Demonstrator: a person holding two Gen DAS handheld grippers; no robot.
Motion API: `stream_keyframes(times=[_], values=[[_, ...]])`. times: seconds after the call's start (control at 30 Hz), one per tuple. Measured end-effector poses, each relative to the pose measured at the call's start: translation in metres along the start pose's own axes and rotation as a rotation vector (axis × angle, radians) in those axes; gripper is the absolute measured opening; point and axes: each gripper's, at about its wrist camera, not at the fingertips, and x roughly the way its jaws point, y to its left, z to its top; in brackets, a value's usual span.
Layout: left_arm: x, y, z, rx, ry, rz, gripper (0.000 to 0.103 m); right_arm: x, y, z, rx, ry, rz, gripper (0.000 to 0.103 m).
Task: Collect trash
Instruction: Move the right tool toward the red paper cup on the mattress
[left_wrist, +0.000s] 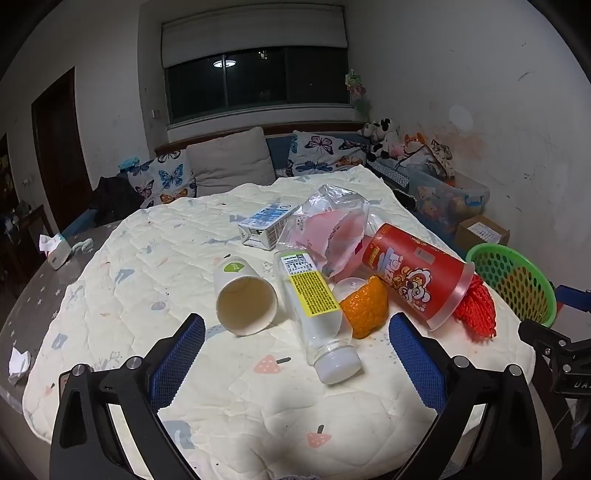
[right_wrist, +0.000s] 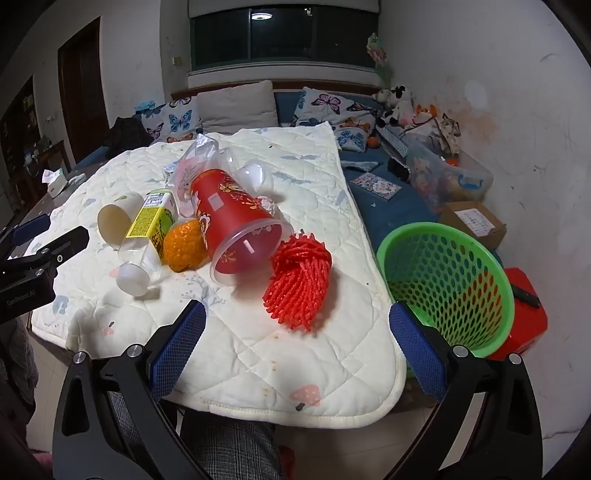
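Observation:
Trash lies on a quilted cream mat (left_wrist: 147, 258) (right_wrist: 314, 354): a paper cup (left_wrist: 245, 297) (right_wrist: 118, 218) on its side, a clear bottle (left_wrist: 314, 310) (right_wrist: 147, 236) with a yellow label, an orange peel (left_wrist: 364, 308) (right_wrist: 184, 245), a red plastic cup (left_wrist: 417, 273) (right_wrist: 236, 225), red foam netting (left_wrist: 476, 312) (right_wrist: 299, 284), a milk carton (left_wrist: 264, 225) and a clear plastic bag (left_wrist: 332, 225) (right_wrist: 192, 166). A green basket (left_wrist: 513, 280) (right_wrist: 447, 284) stands beyond the mat's right edge. My left gripper (left_wrist: 297, 352) is open, with the bottle's capped end between its fingers, untouched. My right gripper (right_wrist: 297, 341) is open just short of the netting.
A sofa with butterfly cushions (left_wrist: 166, 177) and plush toys (left_wrist: 384, 138) runs behind the table. A tissue box (left_wrist: 57, 251) sits at the far left. A cardboard box (right_wrist: 472, 221), a clear storage bin (right_wrist: 450, 177) and a red stool (right_wrist: 524, 317) crowd the right side.

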Motion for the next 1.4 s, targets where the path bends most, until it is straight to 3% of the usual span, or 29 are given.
stream_keyframes(times=[1.4], values=[[0.015,0.009,-0.003,-0.035,0.041,0.000,0.097,0.009,0.010,0.003,-0.021,0.013,0.020,0.098]])
